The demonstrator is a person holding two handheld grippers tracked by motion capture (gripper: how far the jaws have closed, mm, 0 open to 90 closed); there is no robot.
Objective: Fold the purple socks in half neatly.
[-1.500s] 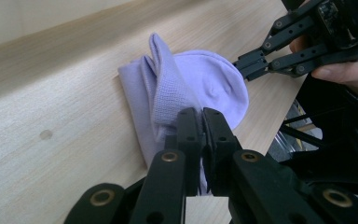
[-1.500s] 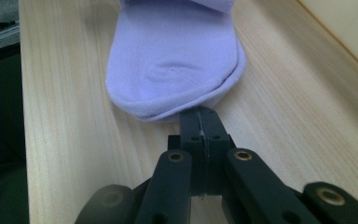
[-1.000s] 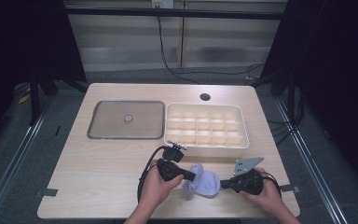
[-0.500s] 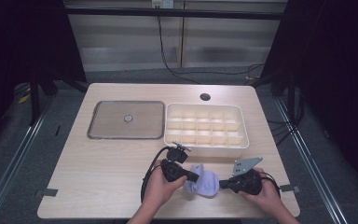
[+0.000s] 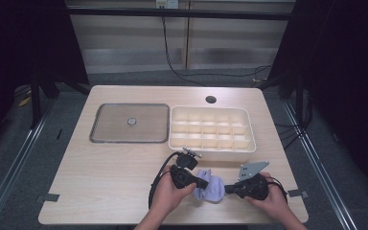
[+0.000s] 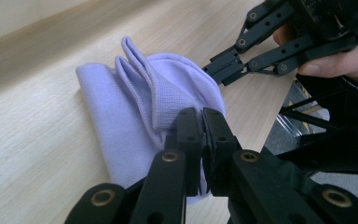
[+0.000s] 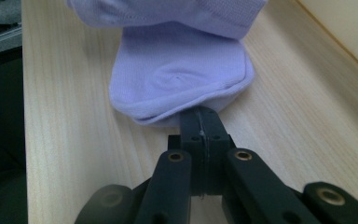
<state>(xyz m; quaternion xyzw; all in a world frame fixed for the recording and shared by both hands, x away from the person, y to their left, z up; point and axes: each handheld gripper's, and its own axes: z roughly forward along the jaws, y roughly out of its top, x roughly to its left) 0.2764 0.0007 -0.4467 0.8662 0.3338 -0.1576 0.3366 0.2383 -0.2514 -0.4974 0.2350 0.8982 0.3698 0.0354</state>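
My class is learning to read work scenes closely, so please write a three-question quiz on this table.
1. True or false: both tools are shut on the sock.
2. What lies left of the divided tray: A a flat lid, B a bowl, C a book?
3. What colour is the sock?

Key: 1 true, left tool and right tool both pinch it. 2 A, the flat lid. 3 Pale purple.

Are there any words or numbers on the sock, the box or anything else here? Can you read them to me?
None: no word, number or label can be read.
The lilac sock is plain.
The white box with compartments bears no print.
The grey tray has a round mark in its middle, too small to tell if it holds writing.
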